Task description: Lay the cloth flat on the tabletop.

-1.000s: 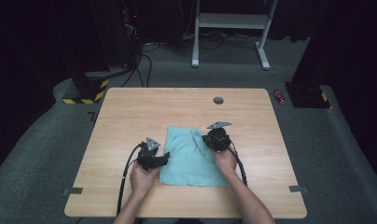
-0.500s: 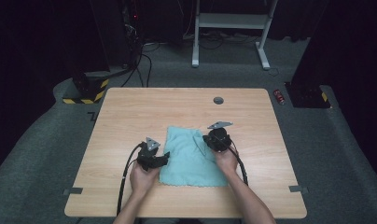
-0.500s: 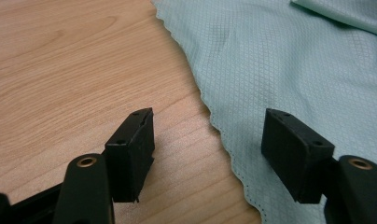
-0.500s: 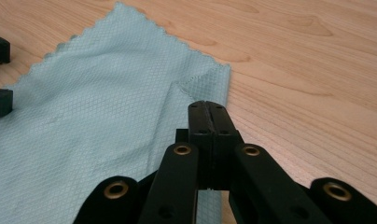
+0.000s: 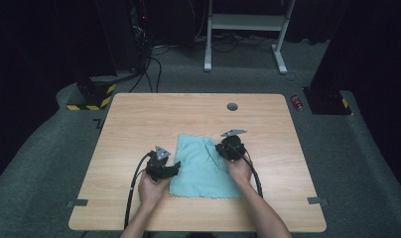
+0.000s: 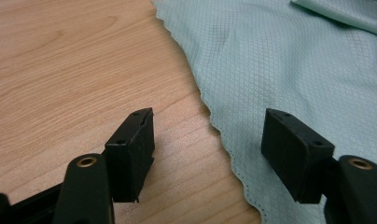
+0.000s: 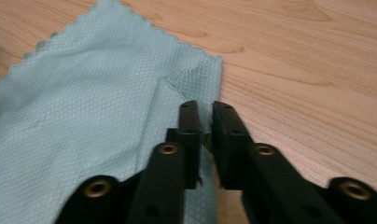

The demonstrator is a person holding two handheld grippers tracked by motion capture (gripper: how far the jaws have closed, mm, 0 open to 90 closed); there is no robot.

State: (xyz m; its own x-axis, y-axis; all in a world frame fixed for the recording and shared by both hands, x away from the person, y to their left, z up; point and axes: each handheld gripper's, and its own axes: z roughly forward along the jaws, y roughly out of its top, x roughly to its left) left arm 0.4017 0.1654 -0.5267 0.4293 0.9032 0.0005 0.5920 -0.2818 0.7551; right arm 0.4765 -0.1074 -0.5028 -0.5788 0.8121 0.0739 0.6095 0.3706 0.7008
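Lying flat near the front middle of the pale wood-grain bench (image 5: 139, 129), the teal cloth (image 5: 201, 168) shows a fine diamond weave and scalloped edges, one far corner folded over. The right tool (image 7: 204, 128) is clenched on that folded edge. The left tool (image 6: 207, 140) is released, one jaw over bare wood, the other over the cloth's left edge.

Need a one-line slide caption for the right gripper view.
Right claw shut on the folded edge of the teal cloth lying on the wooden table.
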